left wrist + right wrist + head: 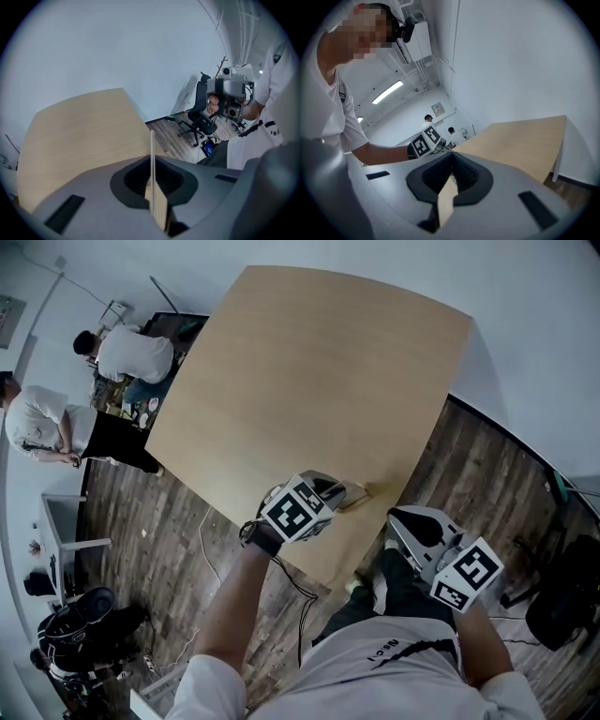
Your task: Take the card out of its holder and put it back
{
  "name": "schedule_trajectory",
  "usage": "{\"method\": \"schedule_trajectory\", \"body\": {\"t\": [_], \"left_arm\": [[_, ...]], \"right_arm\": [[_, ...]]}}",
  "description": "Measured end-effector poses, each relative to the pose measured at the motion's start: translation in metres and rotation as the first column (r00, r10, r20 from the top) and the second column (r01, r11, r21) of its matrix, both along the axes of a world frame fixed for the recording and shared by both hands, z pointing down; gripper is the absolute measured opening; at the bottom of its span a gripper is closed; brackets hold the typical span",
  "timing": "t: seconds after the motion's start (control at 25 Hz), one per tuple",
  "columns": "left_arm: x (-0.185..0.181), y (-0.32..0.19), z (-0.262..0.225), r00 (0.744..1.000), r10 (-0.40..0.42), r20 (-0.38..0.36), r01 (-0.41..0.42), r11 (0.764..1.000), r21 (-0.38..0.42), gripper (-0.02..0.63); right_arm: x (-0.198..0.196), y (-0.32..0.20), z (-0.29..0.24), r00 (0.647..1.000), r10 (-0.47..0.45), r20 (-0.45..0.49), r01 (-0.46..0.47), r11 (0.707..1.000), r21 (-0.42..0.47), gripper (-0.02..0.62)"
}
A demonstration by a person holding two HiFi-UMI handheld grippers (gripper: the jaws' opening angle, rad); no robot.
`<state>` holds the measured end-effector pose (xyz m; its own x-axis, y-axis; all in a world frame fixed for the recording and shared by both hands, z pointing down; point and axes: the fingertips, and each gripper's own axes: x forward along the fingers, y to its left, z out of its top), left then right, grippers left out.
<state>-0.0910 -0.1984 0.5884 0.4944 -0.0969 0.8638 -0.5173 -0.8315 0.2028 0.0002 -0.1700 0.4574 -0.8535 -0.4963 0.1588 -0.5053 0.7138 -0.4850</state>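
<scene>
Card [152, 154], just one, stands edge-on, pinched in the left gripper [337, 491] above the table's [309, 362] near edge. The right gripper [403, 519], jaws together and empty, hangs off it. Two people [136, 352] stand beyond the far-left corner.

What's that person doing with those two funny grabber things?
A person stands at a wooden table with a hand-held gripper in each hand. The left hand-held gripper is pinching a thin card, seen edge-on, over the table's near corner. The right hand-held gripper is closed, holds nothing and hangs off to the side, past the table's edge. I can't make out the card's holder.
</scene>
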Motion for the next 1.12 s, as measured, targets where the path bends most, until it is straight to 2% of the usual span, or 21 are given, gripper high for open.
{"method": "schedule_trajectory", "body": {"t": [0.28,0.44,0.68,0.92,1.12], "left_arm": [[0.0,0.0,-0.065,0.989,-0.059,-0.135,0.068,0.995,0.07,0.026],[0.002,0.007,-0.102,0.97,-0.084,-0.23,0.106,0.991,0.085,0.026],[0.0,0.024,-0.15,0.941,-0.075,-0.33,0.118,0.987,0.112,0.026],[-0.003,0.041,-0.189,0.912,-0.056,-0.407,0.123,0.982,0.142,0.026],[-0.007,0.055,-0.205,0.908,-0.039,-0.417,0.123,0.977,0.176,0.026]], "right_arm": [[-0.006,0.005,-0.021,0.999,0.004,-0.036,-0.002,0.999,0.04,0.014],[-0.008,0.011,-0.04,0.999,0.006,-0.044,-0.003,0.997,0.077,0.014],[-0.014,0.022,-0.068,0.999,0.014,-0.041,-0.008,0.991,0.131,0.014],[-0.019,0.036,-0.092,0.999,0.029,-0.038,-0.022,0.984,0.178,0.014],[-0.022,0.048,-0.112,0.998,0.045,-0.035,-0.036,0.975,0.22,0.014]]}}
